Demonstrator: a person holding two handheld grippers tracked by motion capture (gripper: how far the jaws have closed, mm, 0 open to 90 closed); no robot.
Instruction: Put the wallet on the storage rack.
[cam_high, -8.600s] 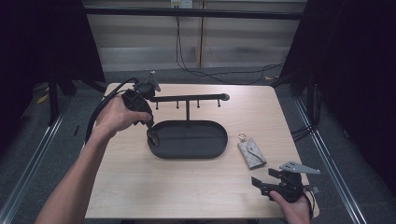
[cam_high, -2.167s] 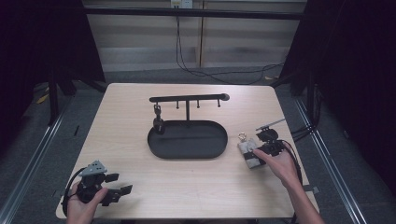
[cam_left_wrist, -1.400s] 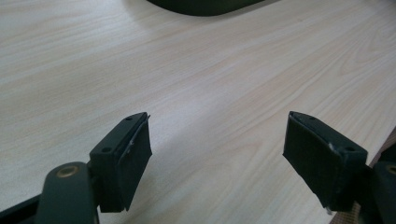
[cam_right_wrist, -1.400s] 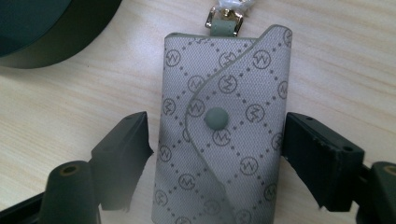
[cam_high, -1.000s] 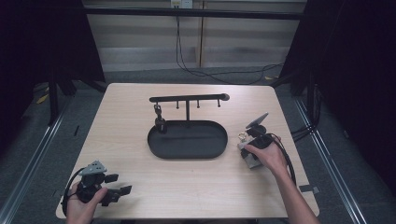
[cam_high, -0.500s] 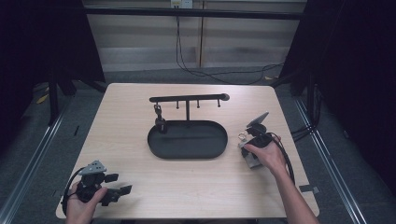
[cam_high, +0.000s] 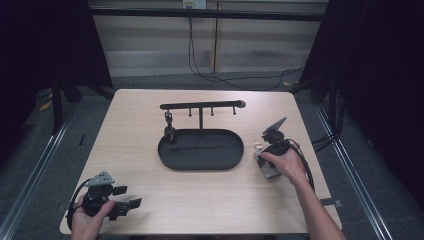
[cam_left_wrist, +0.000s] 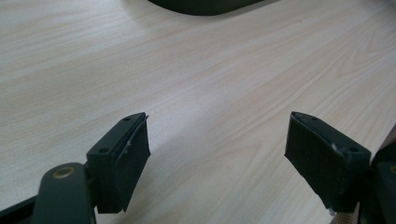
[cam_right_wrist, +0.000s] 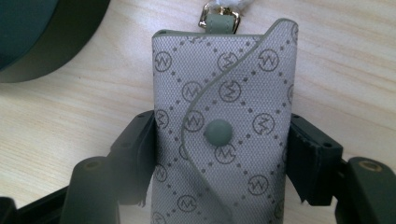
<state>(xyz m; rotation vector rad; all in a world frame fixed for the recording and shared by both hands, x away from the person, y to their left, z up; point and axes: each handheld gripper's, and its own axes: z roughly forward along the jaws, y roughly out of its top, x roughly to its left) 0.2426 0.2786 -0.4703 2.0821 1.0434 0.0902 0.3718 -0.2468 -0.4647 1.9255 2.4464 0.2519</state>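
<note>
A: Right gripper (cam_right_wrist: 219, 154) — its jaws have just been closing, and now they pinch the grey patterned key pouch (cam_right_wrist: 224, 116) by its two long edges. The pouch lies flat on the table (cam_right_wrist: 56, 116), its snap button right between the pads, its gold clasp (cam_right_wrist: 219, 16) ahead of the jaws.

B: And the left gripper (cam_left_wrist: 217, 154)?

A: Jaws spread wide, nothing between them, bare wood beneath. The dark oval tray (cam_left_wrist: 201, 4) sits well ahead of it.

B: What could go wrong from here?

A: My guess — the grip is on soft fabric, low on the pouch. On a lift the body may buckle or slide out between the pads, since the sides give under pressure. The clasp end would then droop and swing.

B: The stand?

A: In the high view the hook rack (cam_high: 200, 106) stands over the tray, off to the right gripper's (cam_high: 272, 145) side, with one item already hanging. If the pouch is bound for a hook, a swinging clasp could miss or knock it.
</note>
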